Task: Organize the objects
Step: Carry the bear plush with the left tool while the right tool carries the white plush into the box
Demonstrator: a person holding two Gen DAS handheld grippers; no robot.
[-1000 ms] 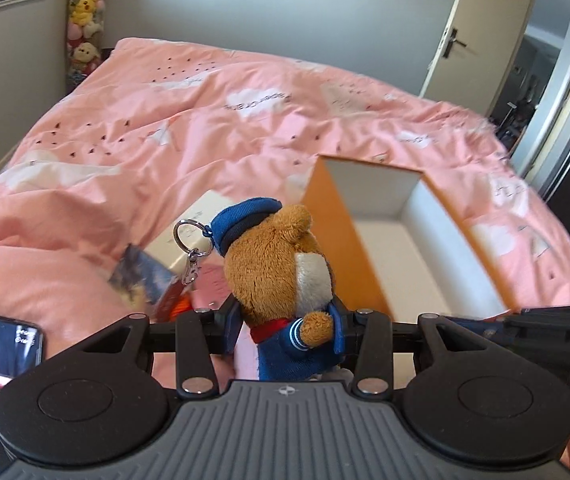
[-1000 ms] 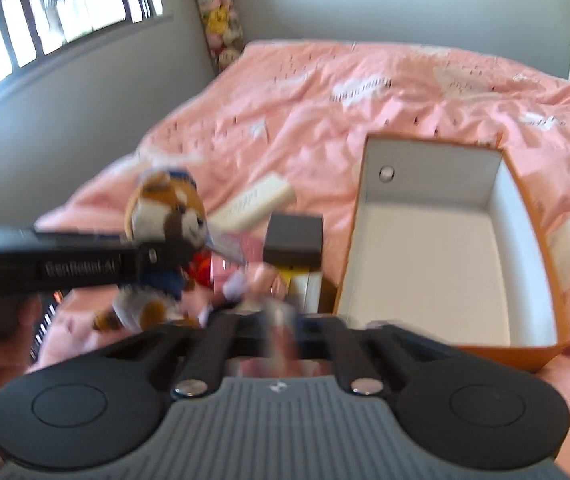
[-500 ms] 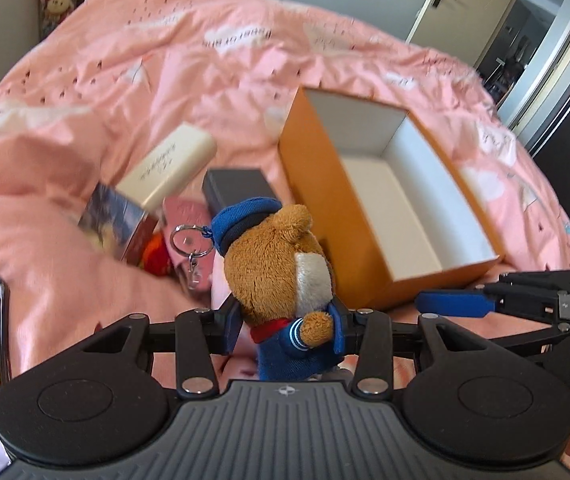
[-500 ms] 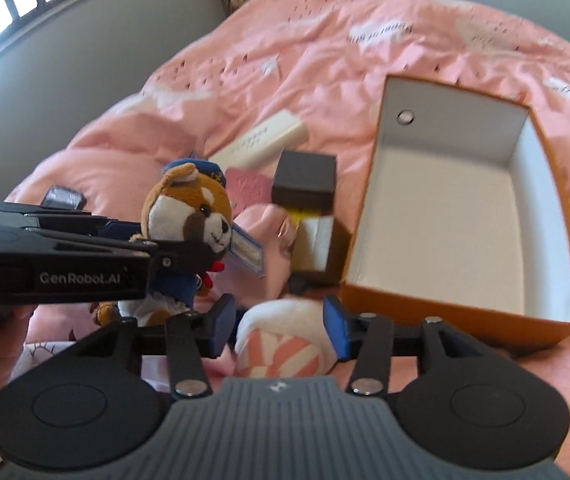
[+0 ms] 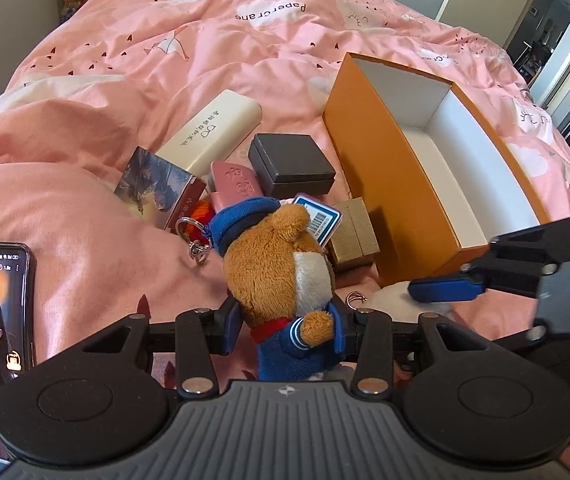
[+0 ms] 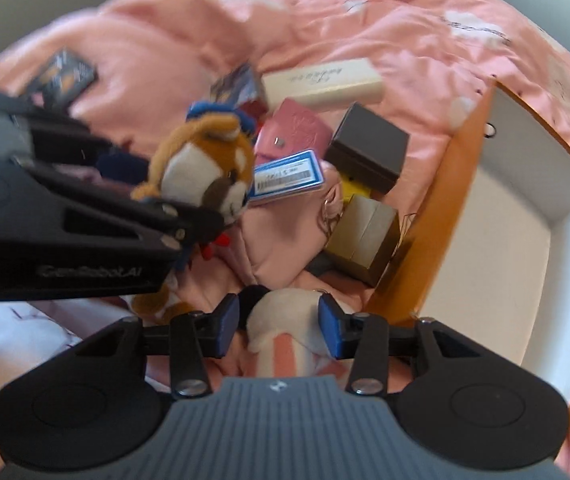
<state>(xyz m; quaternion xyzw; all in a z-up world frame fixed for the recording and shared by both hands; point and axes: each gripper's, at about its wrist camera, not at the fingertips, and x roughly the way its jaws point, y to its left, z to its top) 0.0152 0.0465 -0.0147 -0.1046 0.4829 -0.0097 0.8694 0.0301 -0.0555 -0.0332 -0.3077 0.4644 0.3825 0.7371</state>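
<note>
Fingers of the left tool clamp the plush bear keychain by its blue-coated body, above the pink bed, left of the orange box. It has dropped nearer the clutter than half a second ago.

Right view, blurred: the right tool stands parted around a white-and-pink plush, closer than before; contact unclear.

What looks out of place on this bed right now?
The orange box sits empty while the things to organize lie heaped beside it: a black box tilted over a pink wallet, a gold box and a cream case. The left gripper holds a plush fox.
</note>
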